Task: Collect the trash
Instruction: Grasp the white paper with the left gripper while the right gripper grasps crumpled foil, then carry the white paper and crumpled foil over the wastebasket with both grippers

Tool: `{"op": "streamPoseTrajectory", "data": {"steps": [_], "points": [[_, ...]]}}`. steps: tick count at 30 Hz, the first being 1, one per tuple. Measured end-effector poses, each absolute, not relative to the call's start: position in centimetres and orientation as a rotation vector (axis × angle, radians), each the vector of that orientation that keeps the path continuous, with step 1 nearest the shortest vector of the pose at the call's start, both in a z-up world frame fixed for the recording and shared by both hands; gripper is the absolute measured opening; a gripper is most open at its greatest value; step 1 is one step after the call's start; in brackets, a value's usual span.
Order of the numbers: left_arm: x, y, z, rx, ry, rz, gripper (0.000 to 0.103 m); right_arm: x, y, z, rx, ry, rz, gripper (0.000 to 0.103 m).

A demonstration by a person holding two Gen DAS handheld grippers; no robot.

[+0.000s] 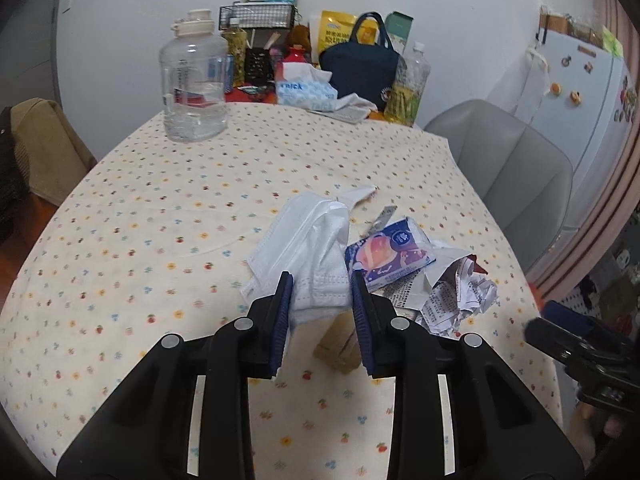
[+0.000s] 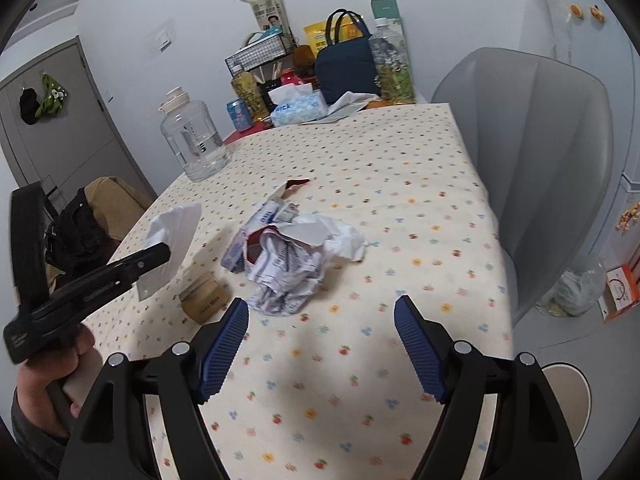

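A white face mask (image 1: 308,248), pleated and crumpled, was held pinched between the blue pads of the left gripper (image 1: 322,300) and seen lifted above the tablecloth (image 1: 160,208) in the right wrist view (image 2: 172,236). Just beside it, a purple snack wrapper (image 1: 390,254) and crumpled printed receipts (image 1: 460,296) were heaped together on the cloth, with a small brown carton (image 2: 202,300) lying below the mask. The right gripper (image 2: 320,344) was held with its fingers spread wide, nothing between them, near the receipts (image 2: 288,276). Farther back, a clear water jug (image 1: 194,80) was seen with a little water at its bottom, and a tissue box (image 1: 306,90) with a tissue pulled up from its slot. A navy bag (image 1: 360,68) stood closed, its contents hidden.
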State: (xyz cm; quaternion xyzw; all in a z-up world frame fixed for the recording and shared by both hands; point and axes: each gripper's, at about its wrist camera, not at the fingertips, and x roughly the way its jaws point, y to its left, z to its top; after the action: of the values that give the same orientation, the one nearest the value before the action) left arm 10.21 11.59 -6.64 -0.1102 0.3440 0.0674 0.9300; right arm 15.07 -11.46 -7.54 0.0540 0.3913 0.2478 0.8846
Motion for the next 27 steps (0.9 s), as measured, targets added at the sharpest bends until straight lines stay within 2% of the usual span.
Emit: {"op": "streamPoseTrajectory", "data": {"steps": [6, 8, 10, 11, 12, 18, 27], "points": [[8.2, 13.0, -6.1, -0.260, 0.687, 0.171, 0.029, 17.5, -8.2, -8.4, 0.113, 0.852, 0.548, 0.094], [7.7, 13.3, -6.0, -0.265, 0.687, 0.177, 0.029, 18.5, -7.6, -9.1, 0.116, 0.864, 0.533, 0.094], [7.4, 13.3, -5.9, -0.265, 0.683, 0.176, 0.029, 19.4, -7.4, -9.9, 0.135, 0.891, 0.527, 0.081], [7.4, 13.3, -5.9, -0.264, 0.681, 0.174, 0.029, 19.7, -7.3, -10.3, 0.143, 0.915, 0.544, 0.050], [7.4, 13.2, -5.9, -0.264, 0.680, 0.171, 0.029, 20.0, -7.1, -10.7, 0.141, 0.948, 0.561, 0.026], [7.5, 12.2, -5.4, -0.265, 0.669, 0.137, 0.029, 17.8, -8.3, -9.5, 0.132, 0.922, 0.602, 0.018], [8.0, 8.6, -4.8, -0.253, 0.649, 0.053, 0.029, 14.3, -13.5, -8.1, 0.175, 0.886, 0.569, 0.017]]}}
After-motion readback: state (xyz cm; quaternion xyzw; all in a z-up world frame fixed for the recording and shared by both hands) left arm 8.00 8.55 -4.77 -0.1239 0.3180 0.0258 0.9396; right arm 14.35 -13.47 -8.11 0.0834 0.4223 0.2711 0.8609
